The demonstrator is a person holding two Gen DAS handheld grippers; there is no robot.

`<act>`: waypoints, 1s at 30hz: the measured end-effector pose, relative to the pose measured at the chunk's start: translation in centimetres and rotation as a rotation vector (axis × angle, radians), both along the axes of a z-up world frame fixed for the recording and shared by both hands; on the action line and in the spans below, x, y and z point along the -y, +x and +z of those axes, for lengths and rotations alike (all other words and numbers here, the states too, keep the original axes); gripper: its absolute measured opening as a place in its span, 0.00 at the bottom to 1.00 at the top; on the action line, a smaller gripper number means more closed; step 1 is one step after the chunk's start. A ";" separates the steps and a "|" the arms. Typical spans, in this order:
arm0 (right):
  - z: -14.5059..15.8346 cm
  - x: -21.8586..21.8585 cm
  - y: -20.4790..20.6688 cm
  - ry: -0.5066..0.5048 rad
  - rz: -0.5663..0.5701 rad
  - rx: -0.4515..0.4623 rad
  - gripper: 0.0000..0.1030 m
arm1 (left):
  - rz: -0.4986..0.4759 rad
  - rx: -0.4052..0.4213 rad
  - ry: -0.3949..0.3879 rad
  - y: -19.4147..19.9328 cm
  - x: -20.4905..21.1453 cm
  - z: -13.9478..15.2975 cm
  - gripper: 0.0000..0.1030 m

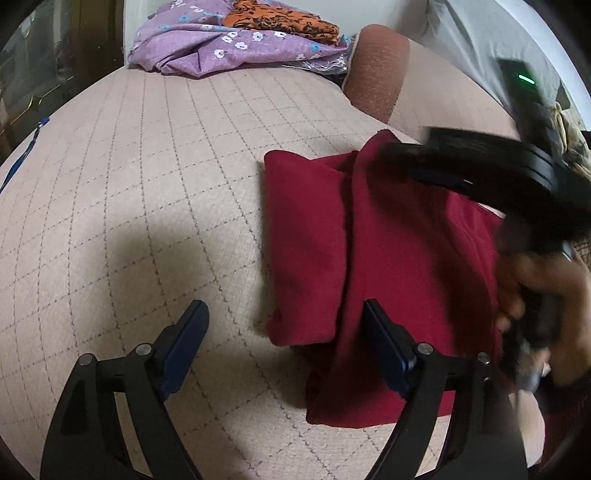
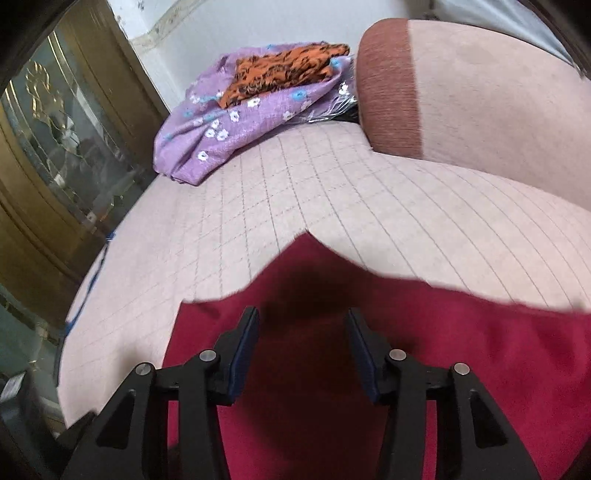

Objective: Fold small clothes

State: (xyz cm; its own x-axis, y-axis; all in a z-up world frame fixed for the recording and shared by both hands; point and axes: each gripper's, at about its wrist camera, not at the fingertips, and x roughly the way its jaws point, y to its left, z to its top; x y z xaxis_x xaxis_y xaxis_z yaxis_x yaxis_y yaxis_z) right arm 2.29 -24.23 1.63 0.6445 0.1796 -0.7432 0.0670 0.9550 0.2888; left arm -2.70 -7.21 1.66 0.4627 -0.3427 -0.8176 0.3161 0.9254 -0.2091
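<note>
A dark red garment (image 1: 369,240) lies partly folded on the beige checked sofa seat (image 1: 147,166), with one layer doubled over along its left side. My left gripper (image 1: 284,314) is open, just above the seat at the garment's near left edge, its right finger over the cloth. The right gripper's body (image 1: 480,173) shows blurred at the garment's right side, held by a hand (image 1: 546,306). In the right wrist view the right gripper (image 2: 301,321) is open and empty, low over the red garment (image 2: 406,350).
A purple flowered cloth (image 1: 207,44) with an orange patterned cloth (image 1: 280,18) on it lies at the seat's far end. The sofa armrest (image 2: 461,92) rises at the back right. A wooden glass-fronted cabinet (image 2: 55,147) stands left of the seat.
</note>
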 end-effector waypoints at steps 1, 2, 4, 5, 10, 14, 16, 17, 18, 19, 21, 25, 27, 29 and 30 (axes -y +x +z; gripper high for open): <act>-0.5 -0.4 1.1 -0.007 0.004 -0.012 0.47 | -0.002 0.000 -0.004 0.0 0.0 0.0 0.82; -1.0 -0.9 2.1 -0.013 0.014 -0.034 0.47 | -0.002 0.000 -0.007 0.1 0.0 -0.1 0.83; -2.4 -1.7 3.8 -0.031 0.030 -0.082 0.47 | -0.002 0.000 -0.008 0.2 0.0 -0.1 0.83; -2.7 -2.1 4.2 -0.047 0.031 -0.077 0.50 | -0.004 0.000 -0.007 0.2 0.1 -0.1 0.83; -2.2 -2.4 4.5 -0.065 0.022 -0.073 0.50 | -0.004 -0.017 -0.024 0.4 -0.4 0.1 0.83; -0.3 -2.1 2.2 0.021 0.032 -0.045 0.50 | 0.011 -0.025 -0.058 0.2 -1.8 0.7 0.83; 0.3 -3.2 1.0 0.007 0.076 -0.036 0.51 | 0.006 -0.037 -0.074 0.2 -2.2 0.8 0.83; 0.1 -3.9 0.9 -0.009 0.096 -0.054 0.52 | 0.002 -0.042 -0.077 0.2 -2.3 0.8 0.83; -0.4 -4.5 1.0 -0.011 0.117 -0.079 0.55 | -0.012 -0.051 -0.076 0.2 -2.2 0.6 0.83; -1.2 -4.9 1.5 -0.011 0.130 -0.112 0.61 | -0.028 -0.065 -0.072 0.3 -2.1 0.4 0.83; -2.0 -5.5 2.0 -0.059 0.133 -0.140 0.61 | -0.046 -0.086 -0.079 0.3 -2.1 0.3 0.83; -0.3 -6.5 2.3 0.012 0.138 -0.151 0.75 | -0.050 -0.097 -0.091 0.2 -2.1 0.4 0.83; 0.0 -7.2 2.8 0.015 0.151 -0.167 0.79 | -0.054 -0.093 -0.084 0.1 -2.0 0.4 0.83; -0.9 -8.6 3.5 -0.058 0.156 -0.218 0.83 | -0.055 -0.090 -0.080 0.0 -1.8 0.4 0.83; -1.2 -9.2 3.8 -0.100 0.160 -0.232 0.85 | -0.053 -0.090 -0.082 0.0 -1.8 0.4 0.84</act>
State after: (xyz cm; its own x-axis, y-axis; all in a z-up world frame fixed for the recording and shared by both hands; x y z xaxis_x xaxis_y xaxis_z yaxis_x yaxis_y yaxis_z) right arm 6.13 -15.07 0.39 0.4249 0.1838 -0.8864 -0.0334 0.9817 0.1876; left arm -2.72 -5.40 2.07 0.3677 -0.4321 -0.8235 0.3409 0.8865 -0.3129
